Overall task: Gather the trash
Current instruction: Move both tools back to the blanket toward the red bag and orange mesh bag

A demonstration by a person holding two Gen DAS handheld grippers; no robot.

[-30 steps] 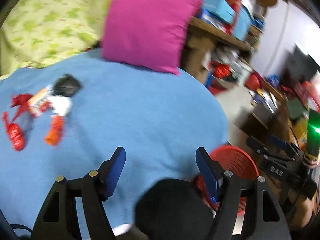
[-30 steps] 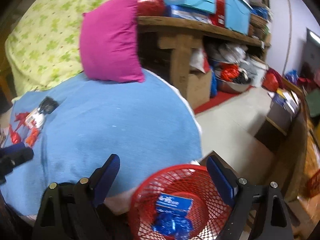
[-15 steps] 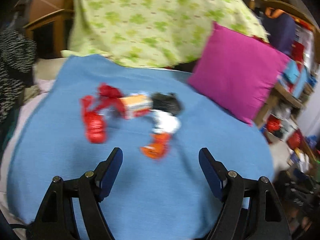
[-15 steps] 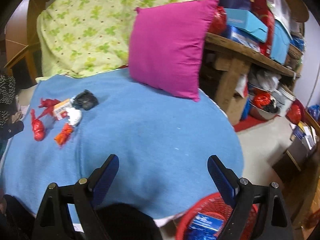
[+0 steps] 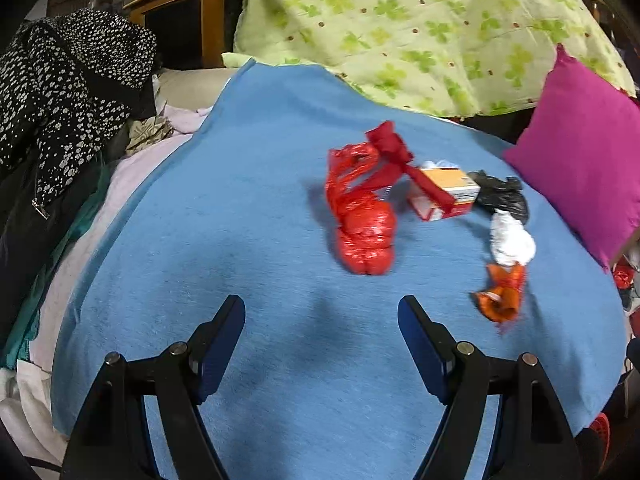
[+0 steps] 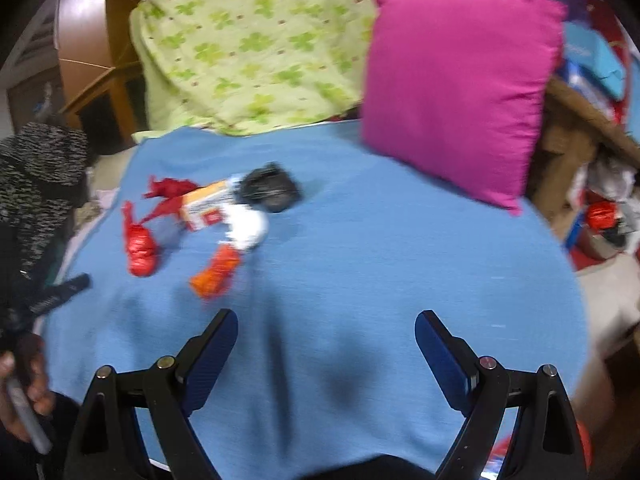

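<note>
Left claw point(image 5: 320, 336) (gaping, empty) hangs near red bag point(image 5: 362, 228).

Dim indoor light, fisheye-warped edges, right view motion-blurred.

The blanket point(image 5: 248, 248) is plain sky blue. On it lie a glossy red bag point(image 5: 362, 224), a darker red ribbon point(image 5: 390, 146), an orange, white and red box point(image 5: 450, 194), a black bag point(image 5: 502, 196), a white wad point(image 5: 512, 240) and an orange wrapper point(image 5: 500, 300). The cushion point(image 6: 456, 88) is solid magenta. The sheet point(image 5: 420, 28) is pale yellow-green with darker green clover leaves and small brown dots. The garment point(image 5: 68, 88) is black with white specks. Both grippers have black frames and dark blue pads point(image 5: 218, 344).
</note>
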